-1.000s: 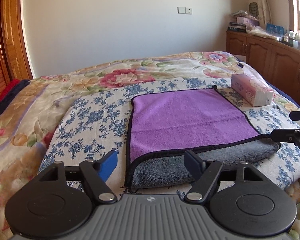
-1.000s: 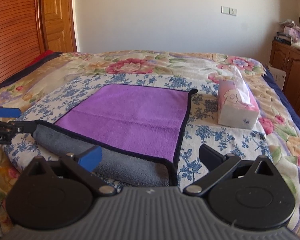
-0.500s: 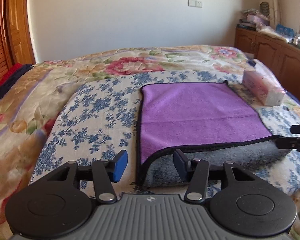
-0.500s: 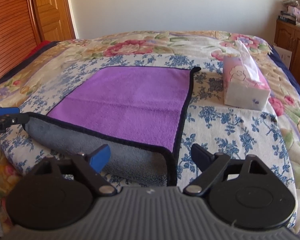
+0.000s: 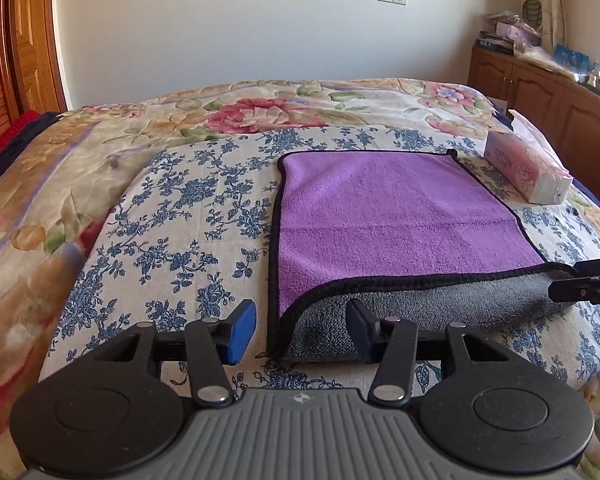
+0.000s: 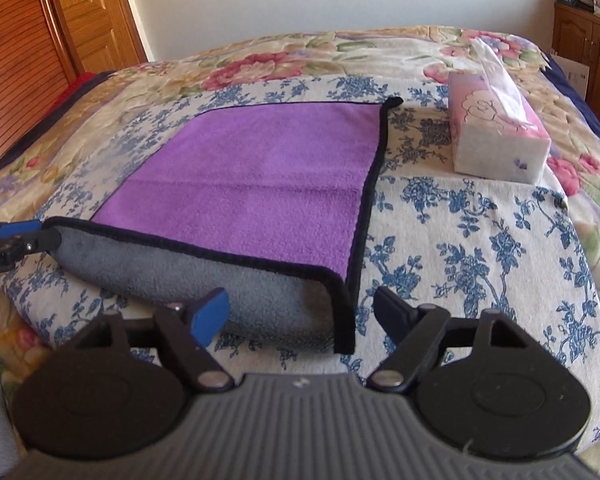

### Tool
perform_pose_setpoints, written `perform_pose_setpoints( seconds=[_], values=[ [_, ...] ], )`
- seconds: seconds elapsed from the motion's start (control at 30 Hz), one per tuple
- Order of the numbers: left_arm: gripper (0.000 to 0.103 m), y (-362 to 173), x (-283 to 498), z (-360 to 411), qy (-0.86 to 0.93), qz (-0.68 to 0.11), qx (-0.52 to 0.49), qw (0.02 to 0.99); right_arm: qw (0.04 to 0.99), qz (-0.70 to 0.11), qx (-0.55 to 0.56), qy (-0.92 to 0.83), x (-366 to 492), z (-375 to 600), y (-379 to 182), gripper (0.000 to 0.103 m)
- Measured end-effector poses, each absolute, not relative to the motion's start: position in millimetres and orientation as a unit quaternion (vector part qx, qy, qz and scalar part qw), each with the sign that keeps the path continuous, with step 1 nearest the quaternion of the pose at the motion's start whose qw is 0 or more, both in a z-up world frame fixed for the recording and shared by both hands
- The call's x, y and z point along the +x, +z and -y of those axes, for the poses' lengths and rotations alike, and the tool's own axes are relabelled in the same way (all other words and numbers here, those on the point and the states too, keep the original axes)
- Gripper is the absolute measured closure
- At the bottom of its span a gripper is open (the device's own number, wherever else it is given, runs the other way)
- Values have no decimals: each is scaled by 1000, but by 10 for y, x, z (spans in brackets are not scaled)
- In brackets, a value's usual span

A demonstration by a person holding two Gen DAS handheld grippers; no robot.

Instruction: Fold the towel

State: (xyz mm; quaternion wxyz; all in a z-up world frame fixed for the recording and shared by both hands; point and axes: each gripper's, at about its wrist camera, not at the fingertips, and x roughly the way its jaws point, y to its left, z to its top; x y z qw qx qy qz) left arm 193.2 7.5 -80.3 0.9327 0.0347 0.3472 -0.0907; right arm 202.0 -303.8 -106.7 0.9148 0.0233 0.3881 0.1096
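A purple towel (image 5: 392, 216) with a black hem and a grey underside lies on the bed. Its near edge is rolled back, so a grey band (image 5: 420, 312) shows along the front. My left gripper (image 5: 300, 330) is open, its fingers on either side of the towel's near left corner. My right gripper (image 6: 300, 314) is open, its fingers on either side of the towel's near right corner (image 6: 340, 320). The towel (image 6: 260, 168) also shows in the right wrist view. Each gripper shows at the edge of the other's view.
The towel rests on a blue-flowered cloth (image 5: 188, 216) over a floral quilt (image 5: 40, 184). A pink tissue box (image 6: 496, 136) stands to the towel's right, also in the left wrist view (image 5: 528, 172). Wooden cabinets (image 5: 548, 96) stand at the right, a wooden door (image 6: 84, 12) at the left.
Both grippers have moved forward and down to the towel's near corners. The left gripper's fingers have narrowed around its corner. The towel has not moved.
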Motion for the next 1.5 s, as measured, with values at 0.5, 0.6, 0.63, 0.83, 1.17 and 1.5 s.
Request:
perform_pose_setpoints(
  seconds=[0.5,0.6,0.63,0.83,1.17,1.5],
  values=[
    [59,-866,1948,-64,-97,-357,36,928,908,-397,32,132,2063,3065,-1074,56],
    [65,-878,1958,-65,-99,-360,34,927,907,-399,37,129,2087,3106,-1082,70],
    [68,-878,1962,-68,-98,-360,33,927,907,-400,36,126,2090,3112,-1086,74],
    [90,-874,1969,-89,-94,-357,28,929,907,-401,34,125,2081,3114,-1088,85],
    [97,-807,1925,-73,-105,-342,23,934,908,-399,33,126,2081,3117,-1066,99],
    [97,-739,1928,-84,-108,-324,15,940,918,-372,38,131,2079,3136,-963,99]
  ],
)
